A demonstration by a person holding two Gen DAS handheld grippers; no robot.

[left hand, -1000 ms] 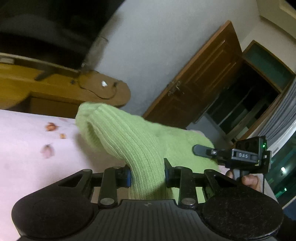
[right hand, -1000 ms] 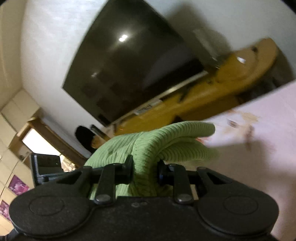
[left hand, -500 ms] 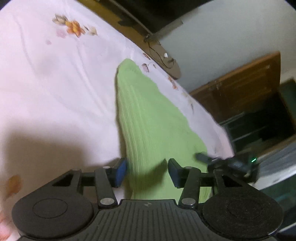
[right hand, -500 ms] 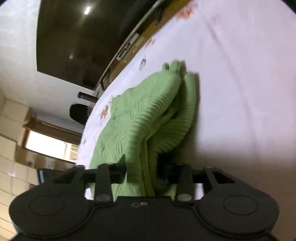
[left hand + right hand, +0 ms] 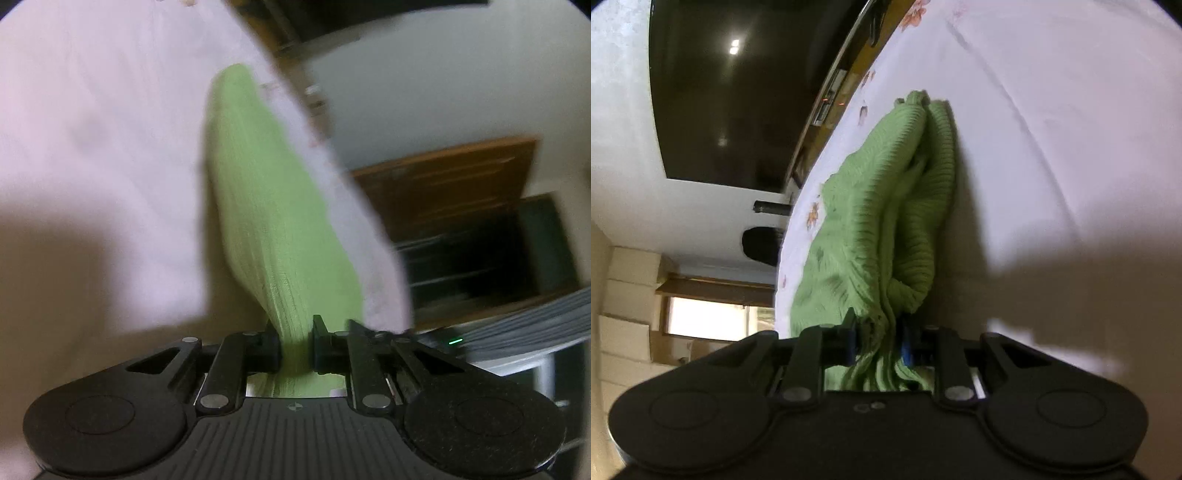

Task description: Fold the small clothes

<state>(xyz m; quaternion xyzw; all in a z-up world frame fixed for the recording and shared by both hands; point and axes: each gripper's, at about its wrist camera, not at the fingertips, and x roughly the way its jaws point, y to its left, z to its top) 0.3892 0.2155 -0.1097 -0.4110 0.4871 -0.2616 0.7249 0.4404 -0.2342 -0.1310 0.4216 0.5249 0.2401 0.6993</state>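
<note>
Lowered green knit (image 5: pixel 273 221) — pinched between closing jaws

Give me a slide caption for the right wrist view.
Right gripper closing on bunched green knit garment lying on the pale floral sheet.

Pale pink floral bedsheet (image 5: pixel 1052 122) carries green ribbed knit garment (image 5: pixel 886 206), bunched lengthwise.

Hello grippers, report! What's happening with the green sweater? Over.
Left gripper, right gripper: jaws closing on green sweater. Sweater bunched on pink sheet. Nothing blocking.
</note>
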